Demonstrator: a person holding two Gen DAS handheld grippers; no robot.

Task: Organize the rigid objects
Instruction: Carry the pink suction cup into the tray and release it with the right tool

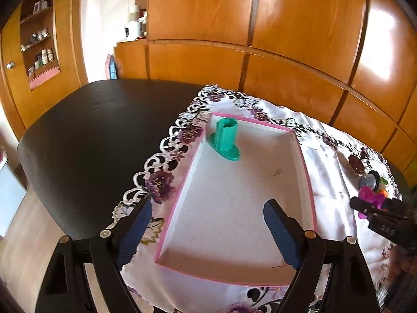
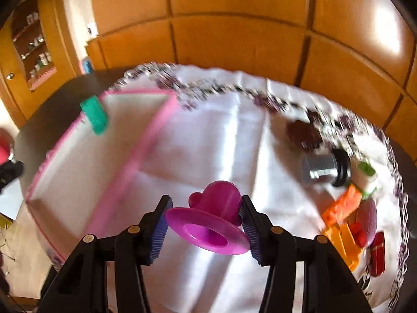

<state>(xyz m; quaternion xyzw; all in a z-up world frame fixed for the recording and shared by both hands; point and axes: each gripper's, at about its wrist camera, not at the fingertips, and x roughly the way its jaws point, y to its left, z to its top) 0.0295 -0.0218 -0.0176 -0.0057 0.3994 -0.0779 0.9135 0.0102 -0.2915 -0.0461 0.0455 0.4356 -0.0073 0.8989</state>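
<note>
- Glossy orange-brown wooden panelling (image 1: 299,26) all along the back; below it, dark round tabletop (image 1: 86,130) half covered by white satin cloth with purple embroidered flowers and lace edge (image 1: 161,182).
- Nearest in left wrist view: left gripper (image 1: 207,211), blue ribbed pads (image 1: 138,232) spread wide, nothing between them, hanging over near end of shallow white tray with pink rim (image 1: 310,190).
- Farther in, at tray's far left corner: green plastic cylinder on oval base (image 1: 225,140), upright, close to far wall.
- Nearest in right wrist view: right gripper (image 2: 206,207) clenched on magenta plastic flanged piece with domed top (image 2: 211,221), pads (image 2: 160,227) pressing its body from both sides, flange toward camera, dome pointing away.
- Held clear above cloth, just right of tray's pink right-hand wall, outside tray.
- Same magenta piece at right edge of left wrist view, in black jaws, beyond tray's right rim.
- Right of gripper on cloth, a cluster: yellow-orange plastic block (image 2: 344,240), orange block (image 2: 341,206), red piece (image 2: 378,253), mauve oval piece (image 2: 368,216), lying close together; contact blurred.
- Beyond those: grey metal cylinder with black disc end (image 2: 325,168), on its side, and white block with green top (image 2: 366,174) just beside it.
- Right wrist view motion-blurred; fine detail of cluster unclear.
</note>
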